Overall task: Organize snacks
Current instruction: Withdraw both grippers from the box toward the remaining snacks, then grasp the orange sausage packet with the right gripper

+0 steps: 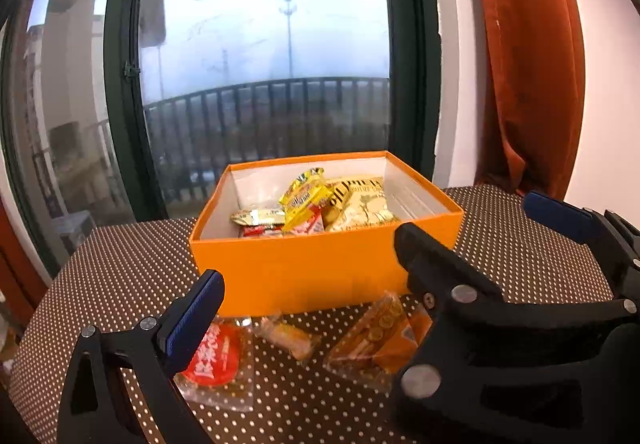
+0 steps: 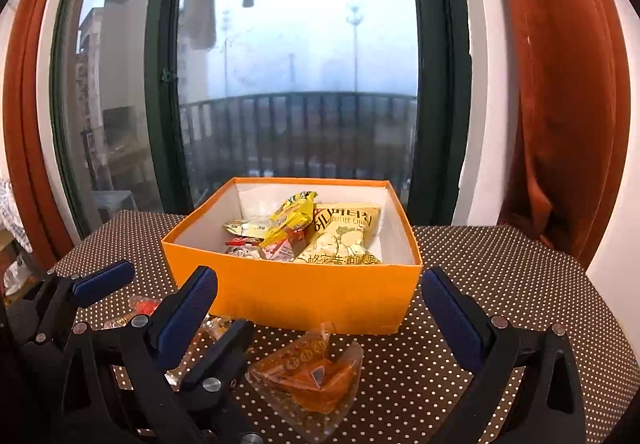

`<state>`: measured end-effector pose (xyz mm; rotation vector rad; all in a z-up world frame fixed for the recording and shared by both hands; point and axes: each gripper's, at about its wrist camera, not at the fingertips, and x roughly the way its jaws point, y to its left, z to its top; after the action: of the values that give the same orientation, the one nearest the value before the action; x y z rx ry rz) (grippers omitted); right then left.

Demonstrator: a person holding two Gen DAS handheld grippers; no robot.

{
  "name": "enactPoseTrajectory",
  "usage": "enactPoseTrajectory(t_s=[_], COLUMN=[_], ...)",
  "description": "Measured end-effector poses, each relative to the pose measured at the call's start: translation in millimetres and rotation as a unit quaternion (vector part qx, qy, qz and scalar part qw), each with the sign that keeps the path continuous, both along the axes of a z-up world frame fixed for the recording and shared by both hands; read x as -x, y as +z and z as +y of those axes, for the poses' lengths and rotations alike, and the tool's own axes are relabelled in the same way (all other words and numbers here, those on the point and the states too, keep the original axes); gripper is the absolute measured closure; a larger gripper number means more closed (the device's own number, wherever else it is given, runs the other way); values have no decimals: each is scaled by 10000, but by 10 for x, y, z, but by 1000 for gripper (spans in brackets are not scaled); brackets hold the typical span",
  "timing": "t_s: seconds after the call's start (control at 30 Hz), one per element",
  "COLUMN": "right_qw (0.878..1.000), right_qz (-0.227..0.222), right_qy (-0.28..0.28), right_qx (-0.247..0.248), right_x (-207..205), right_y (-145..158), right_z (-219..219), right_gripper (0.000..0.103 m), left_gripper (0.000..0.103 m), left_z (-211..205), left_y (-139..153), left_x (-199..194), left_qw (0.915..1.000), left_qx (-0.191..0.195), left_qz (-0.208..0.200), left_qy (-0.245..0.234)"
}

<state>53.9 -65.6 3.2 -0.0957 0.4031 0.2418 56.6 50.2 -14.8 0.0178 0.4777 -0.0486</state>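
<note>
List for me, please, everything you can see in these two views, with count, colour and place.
Box: one, orange outside, white inside, open, on the table.
Snack packets in the box: several, mostly yellow, some red; exact count unclear.
Red round packet: one, clear wrapper, on the table before the box.
Small tan packet: one, beside the red one.
Orange triangular packet: one, clear wrapper, before the box.
Table: one, brown with white dots.
Curtains: rust-orange, beside the window.
Window: dark green frame, railing outside.
Left claw: black, blue pads, open.
Right claw: black, blue pads, open.
</note>
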Motion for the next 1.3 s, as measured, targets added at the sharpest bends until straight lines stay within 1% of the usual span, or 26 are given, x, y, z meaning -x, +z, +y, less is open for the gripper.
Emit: enactPoseTrajectory(t_s=[0.2,0.37,0.47,0.57,0.7,0.9,1.0,1.3], right_qw=[9995,9994,9994,9995,9990,9979,9969,9941], right_qz=[234,316,342,304,393,611,755,1037], right_qy=[95,46,13,-29,3,-76,-151,-322], right_qx=[-177,-105,-93,-103,-231,-198,-172,-4], right_x=[129,189,209,218,171,43,-37,-286], right_y=[-139,-238,-308,-382,-480,-646,-734,-906], right_z=[-52,-84,-102,-121,-157,-152,-161,-160], right_gripper=[0,0,0,0,0,0,0,0], left_gripper=[3,3,3,3,3,3,5,13], left_z=[-60,-103,-132,-163,-162,-179,-193,-55], left_y=[-165,-296,-349,-403,-482,-630,-707,-928], left_x=[98,151,173,204,188,33,-76,-419], left_qw=[9997,9993,9995,10000,9999,9993,9986,9940], left_qx=[173,259,215,70,71,-1,-61,49], left_qz=[118,217,163,28,73,348,498,1013], left_qy=[-132,-179,-141,-34,-20,97,156,413])
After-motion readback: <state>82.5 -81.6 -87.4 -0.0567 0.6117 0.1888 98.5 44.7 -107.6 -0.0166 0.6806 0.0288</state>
